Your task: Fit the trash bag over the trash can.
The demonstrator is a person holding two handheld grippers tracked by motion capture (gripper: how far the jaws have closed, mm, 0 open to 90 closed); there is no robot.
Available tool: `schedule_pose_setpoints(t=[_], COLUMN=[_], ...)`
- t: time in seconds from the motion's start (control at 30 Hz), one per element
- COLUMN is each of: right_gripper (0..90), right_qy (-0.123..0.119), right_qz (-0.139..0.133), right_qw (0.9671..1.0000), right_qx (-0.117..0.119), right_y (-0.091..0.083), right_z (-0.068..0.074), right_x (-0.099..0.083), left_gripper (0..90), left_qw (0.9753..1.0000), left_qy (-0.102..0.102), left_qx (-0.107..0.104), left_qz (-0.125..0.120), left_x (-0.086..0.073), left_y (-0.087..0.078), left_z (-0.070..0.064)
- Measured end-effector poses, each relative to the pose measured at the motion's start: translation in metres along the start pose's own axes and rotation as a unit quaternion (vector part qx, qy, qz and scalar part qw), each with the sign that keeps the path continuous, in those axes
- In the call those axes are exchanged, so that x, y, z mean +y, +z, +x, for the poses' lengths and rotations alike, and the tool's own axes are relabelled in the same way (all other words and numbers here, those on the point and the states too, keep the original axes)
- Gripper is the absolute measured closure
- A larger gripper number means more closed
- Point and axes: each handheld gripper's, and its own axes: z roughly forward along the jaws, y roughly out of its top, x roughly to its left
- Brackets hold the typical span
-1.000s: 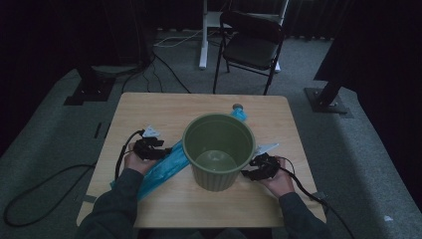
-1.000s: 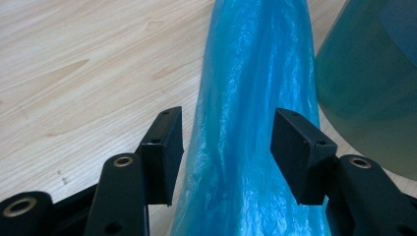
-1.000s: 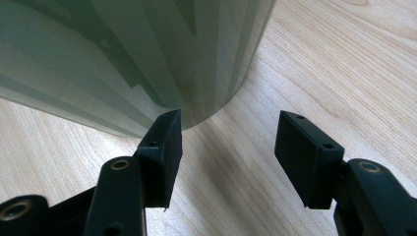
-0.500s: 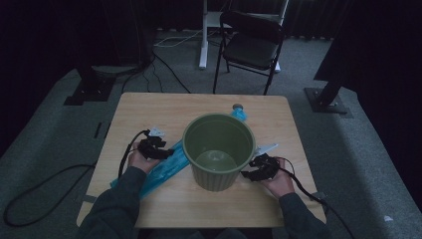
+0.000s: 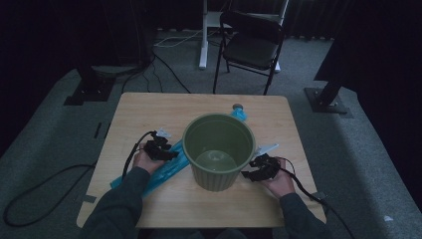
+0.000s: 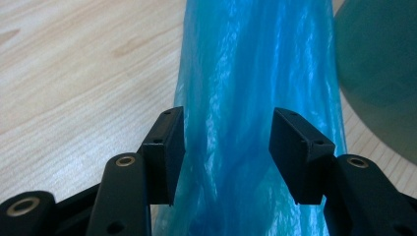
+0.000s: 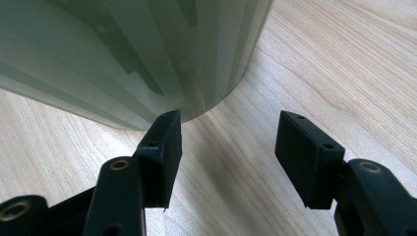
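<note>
A green ribbed bin (image 5: pixel 218 149) stands upright and empty in the middle of the wooden table (image 5: pixel 149 107). A long blue plastic bag (image 5: pixel 164 168) lies flat on the table, running from the front left under the bin's left side. My left gripper (image 5: pixel 166 149) is open, its jaws straddling the blue bag (image 6: pixel 255 98) just left of the bin (image 6: pixel 383 73). My right gripper (image 5: pixel 247 174) is open beside the bin's right base, with bare wood between its jaws and the bin wall (image 7: pixel 147 54) just ahead.
A blue-capped item (image 5: pixel 238 111) peeks out behind the bin. A black folding chair (image 5: pixel 251 47) and stand bases (image 5: pixel 326 99) sit on the carpet beyond the table. Cables (image 5: pixel 30 199) trail across the floor at the left.
My left gripper has moved right along the bag, closer to the bin. The right gripper has stayed beside the bin's base.
</note>
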Motion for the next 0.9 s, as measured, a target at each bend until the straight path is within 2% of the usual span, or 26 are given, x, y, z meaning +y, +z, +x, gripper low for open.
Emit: schedule_pose_setpoints(t=[0.13,0.33,0.4,0.47,0.5,0.53,0.6,0.67,0.73,0.9], right_gripper=[42.7,42.7,42.7,42.8,42.8,42.7,42.8,42.9,43.0,44.2], right_qy=[0.002,0.002,0.002,0.002,0.002,0.002,0.001,0.000,0.000,0.001], right_qz=[-0.002,-0.002,-0.002,-0.002,-0.002,-0.002,-0.001,-0.002,-0.003,-0.004], right_qw=[1.0000,1.0000,1.0000,1.0000,1.0000,1.0000,1.0000,1.0000,1.0000,1.0000], right_qx=[0.000,0.001,0.001,0.001,0.001,0.001,0.001,0.001,0.001,0.002], right_y=[-0.001,-0.001,-0.001,-0.001,-0.001,0.000,0.000,0.000,0.000,-0.001], right_z=[0.000,0.000,0.000,0.000,0.000,0.000,0.000,0.001,0.000,0.000], right_x=[0.000,0.000,0.000,0.000,0.000,0.000,0.001,0.001,0.001,0.001], left_gripper=[47.3,46.4,47.7,51.8,57.0,57.0,70.0,79.2,86.7,89.2], left_qw=[0.9999,0.9995,0.9990,0.9987,0.9987,0.9986,0.9989,0.9992,0.9993,0.9992], left_qy=[0.004,0.025,0.035,0.041,0.041,0.045,0.042,0.034,0.029,0.031], left_qx=[-0.006,0.003,0.014,0.018,0.018,0.014,0.006,0.002,-0.011,-0.011], left_qz=[0.011,0.020,0.021,0.025,0.025,0.024,0.022,0.019,0.020,0.022], left_x=[-0.003,-0.004,-0.005,-0.005,-0.005,-0.005,-0.006,-0.007,-0.007,-0.006], left_y=[0.003,0.005,0.005,0.004,0.004,0.003,0.002,0.002,0.002,0.002], left_z=[-0.005,-0.014,-0.017,-0.019,-0.019,-0.020,-0.019,-0.016,-0.013,-0.014])
